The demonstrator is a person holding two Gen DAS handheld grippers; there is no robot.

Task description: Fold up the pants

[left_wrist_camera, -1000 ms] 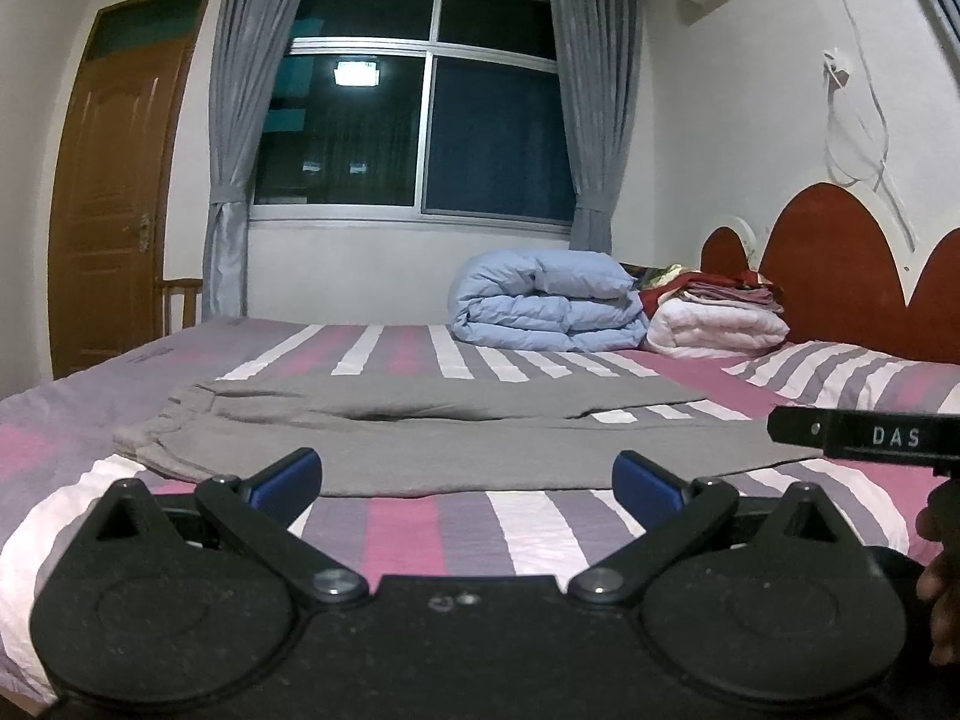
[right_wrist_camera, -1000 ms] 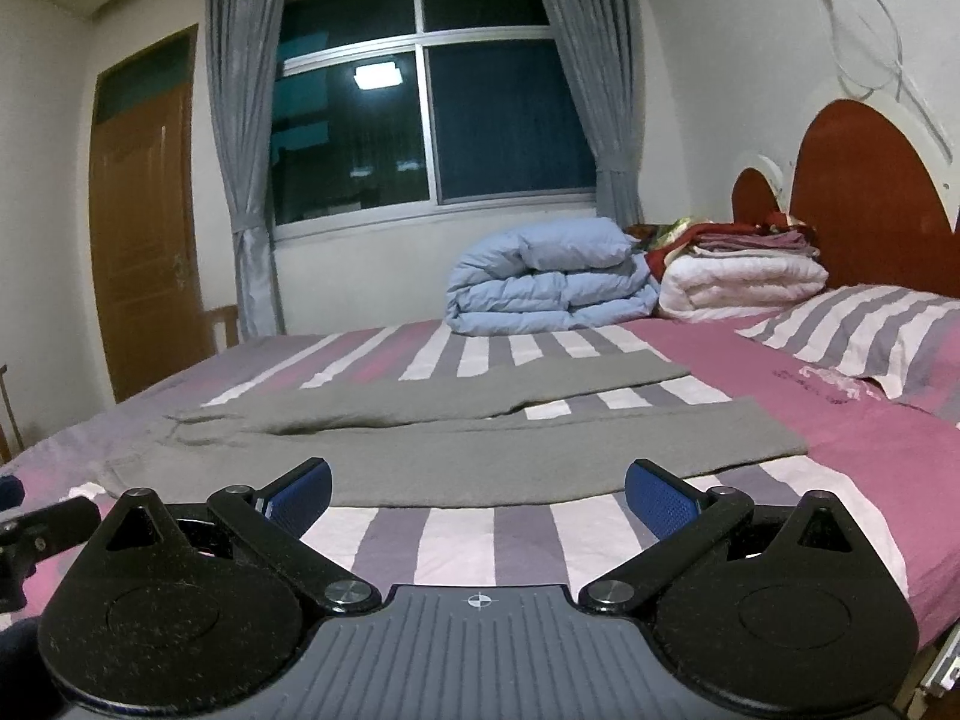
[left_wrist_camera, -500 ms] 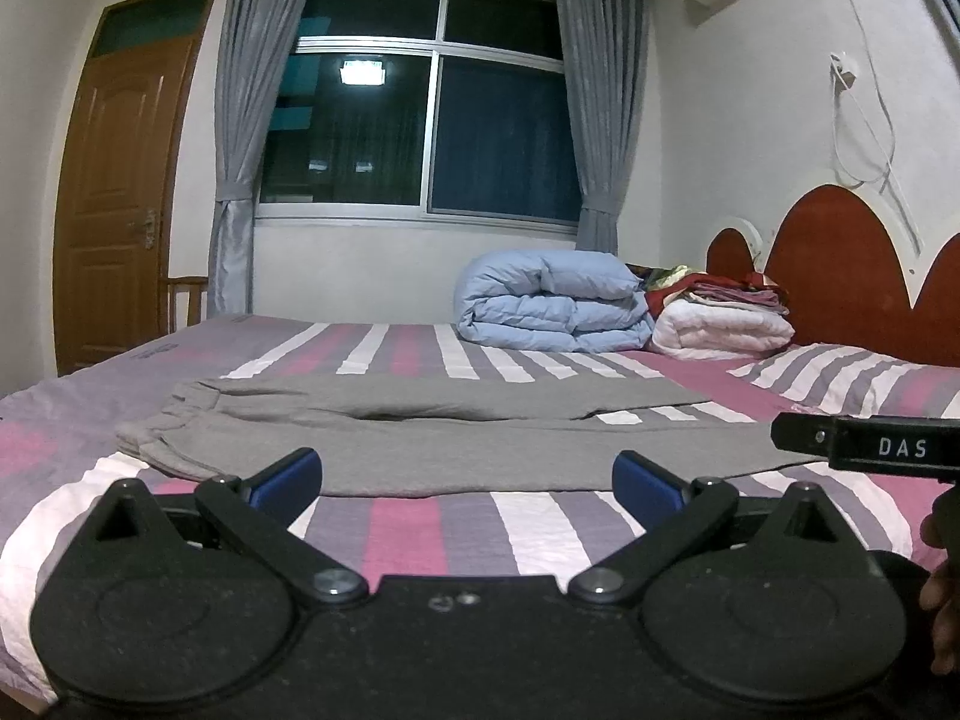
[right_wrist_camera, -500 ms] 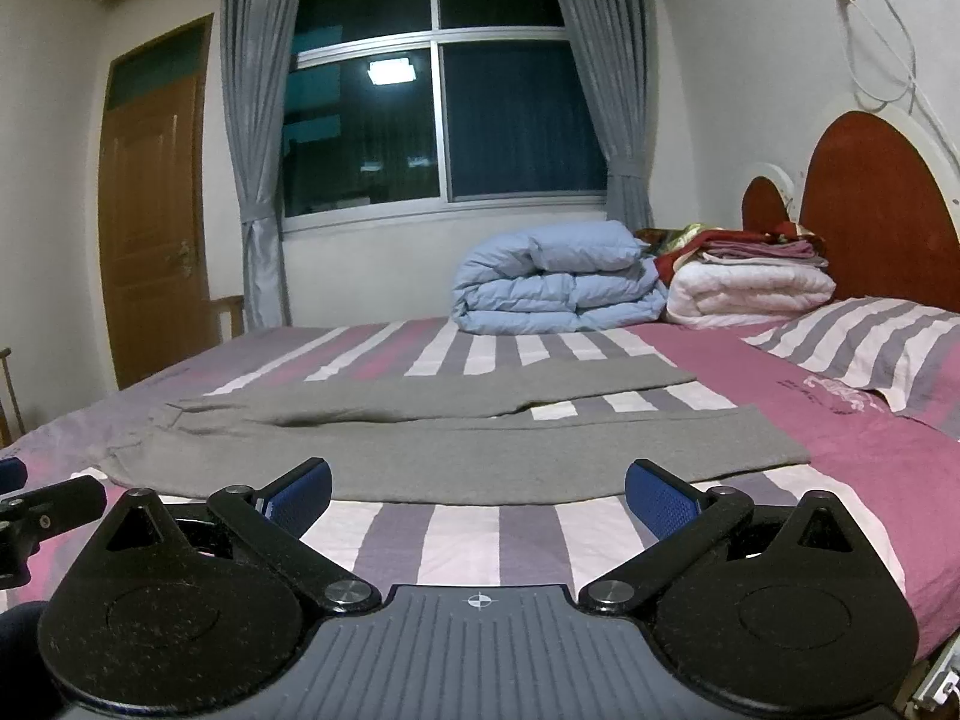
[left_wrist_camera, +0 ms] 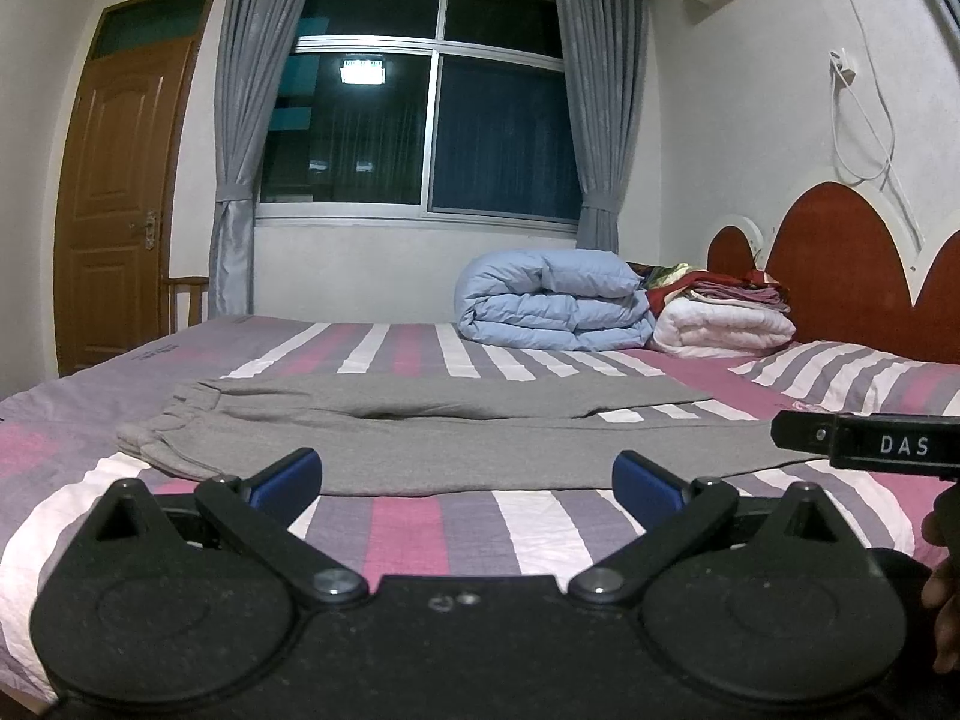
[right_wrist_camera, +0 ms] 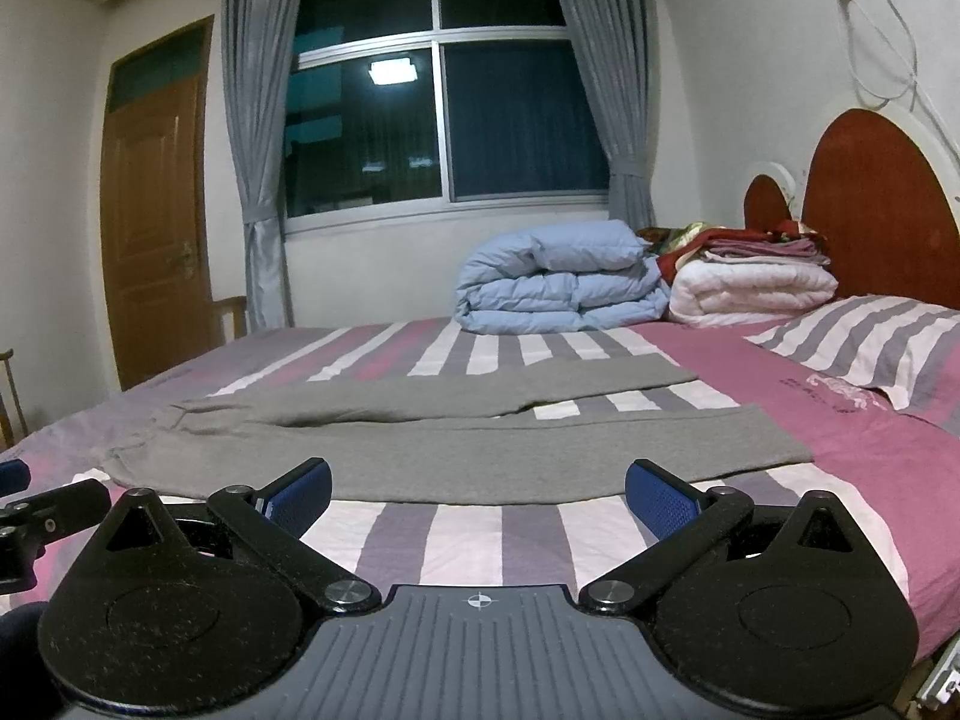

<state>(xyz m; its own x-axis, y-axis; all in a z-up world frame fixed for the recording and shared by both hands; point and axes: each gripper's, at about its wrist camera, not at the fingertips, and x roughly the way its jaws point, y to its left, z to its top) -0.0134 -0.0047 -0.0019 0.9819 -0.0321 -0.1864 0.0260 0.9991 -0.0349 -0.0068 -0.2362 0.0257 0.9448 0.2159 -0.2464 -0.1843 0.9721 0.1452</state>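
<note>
Left wrist view: a brown wooden door [left_wrist_camera: 114,204] stands far left, then grey curtains [left_wrist_camera: 240,138] around a dark window [left_wrist_camera: 420,102]. Grey knit pants [left_wrist_camera: 420,438] lie flat across the striped pink, grey and white bed [left_wrist_camera: 420,528], waistband left, legs running right and splayed apart. A puffy blue duvet [left_wrist_camera: 552,306] sits folded at the far side, a rounded red headboard [left_wrist_camera: 840,264] at right. The left gripper [left_wrist_camera: 465,477] has its jaws spread wide, holding nothing, near the pants' near edge. The right gripper [right_wrist_camera: 477,489] likewise gapes wide, holding nothing.
</note>
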